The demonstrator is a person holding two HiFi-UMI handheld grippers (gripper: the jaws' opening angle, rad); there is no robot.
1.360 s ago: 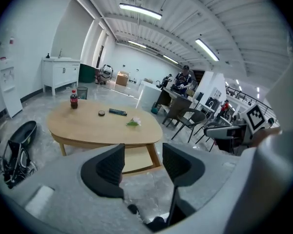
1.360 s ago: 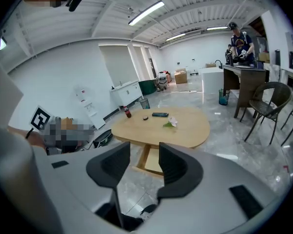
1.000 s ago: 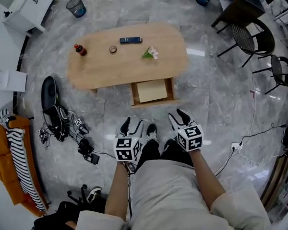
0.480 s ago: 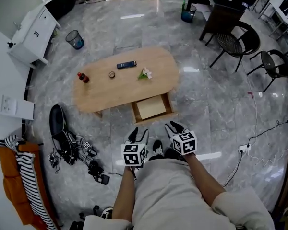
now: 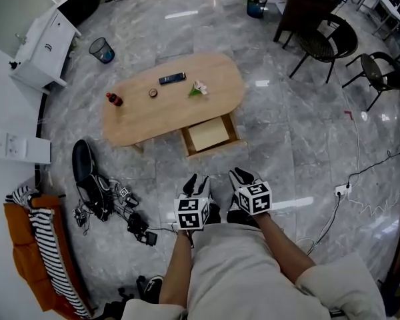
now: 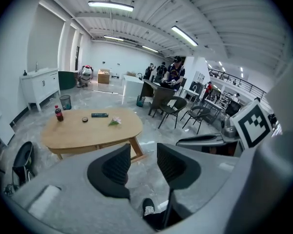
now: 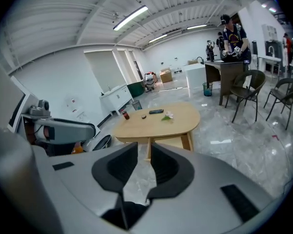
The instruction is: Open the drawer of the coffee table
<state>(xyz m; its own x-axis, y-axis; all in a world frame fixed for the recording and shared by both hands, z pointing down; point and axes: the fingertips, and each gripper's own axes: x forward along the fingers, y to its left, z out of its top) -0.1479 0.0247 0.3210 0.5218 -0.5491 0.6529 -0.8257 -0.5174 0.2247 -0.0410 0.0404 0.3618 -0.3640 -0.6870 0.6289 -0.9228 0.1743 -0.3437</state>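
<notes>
Head view: drawer [image 5: 209,135] juts past coffee table [image 5: 161,115] edge.

Wooden coffee table [image 5: 161,115], glossy stone floor [image 5: 307,115]

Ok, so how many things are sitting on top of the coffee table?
4 on the coffee table: a bottle at the left end, a small round object beside it, a dark remote toward the far edge, a flower near the middle. None seem hidden.
</notes>
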